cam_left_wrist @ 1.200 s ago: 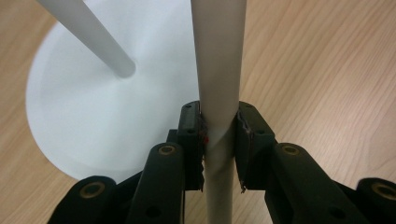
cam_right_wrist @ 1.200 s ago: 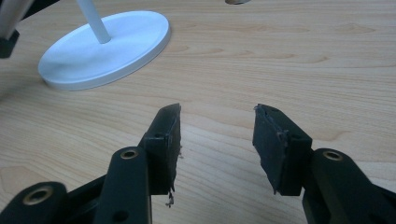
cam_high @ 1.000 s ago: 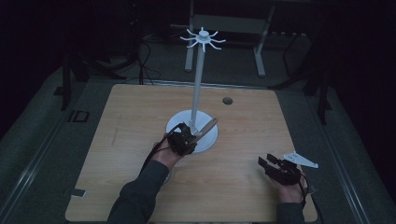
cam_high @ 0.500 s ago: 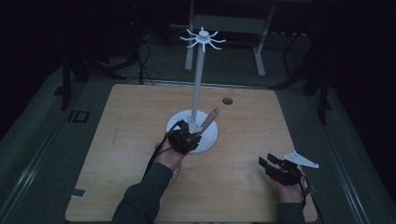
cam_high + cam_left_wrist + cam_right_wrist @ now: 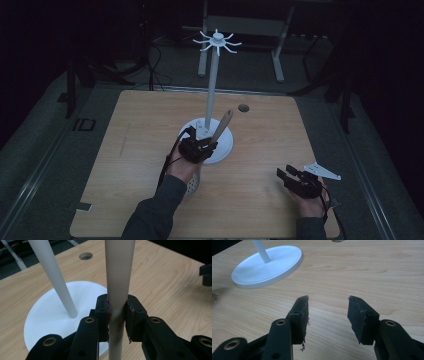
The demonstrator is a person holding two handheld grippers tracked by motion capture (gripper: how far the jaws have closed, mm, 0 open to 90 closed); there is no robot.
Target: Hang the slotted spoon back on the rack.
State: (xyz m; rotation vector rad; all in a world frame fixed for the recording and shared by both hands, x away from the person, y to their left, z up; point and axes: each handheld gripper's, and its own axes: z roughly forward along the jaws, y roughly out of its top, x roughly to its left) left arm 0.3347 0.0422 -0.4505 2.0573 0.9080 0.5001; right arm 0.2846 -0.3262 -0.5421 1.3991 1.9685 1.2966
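A white stand has a round base [image 5: 222,145] and a tall pole [image 5: 212,90] topped by a ring of hooks [image 5: 217,41]. My left gripper [image 5: 197,148] is at the base's near edge, shut on the beige handle [image 5: 223,125] of a utensil. The handle slants up to the right beside the pole, and the pale perforated head [image 5: 193,186] hangs below the hand. In the left gripper view both pads clamp the handle [image 5: 120,277], with the pole [image 5: 53,275] and base [image 5: 47,325] just behind. My right gripper [image 5: 290,176] rests at the table's right front, open; nothing lies between its jaws [image 5: 328,302].
The wooden table [image 5: 140,125] has a small round hole [image 5: 243,107] behind the stand. The right gripper view shows the stand's base [image 5: 267,263] to the upper left. A dark floor with cables and a metal frame [image 5: 240,25] lies beyond the table.
The handle's tip has risen a little and the utensil stands steeper in my left gripper. The right gripper has not moved.
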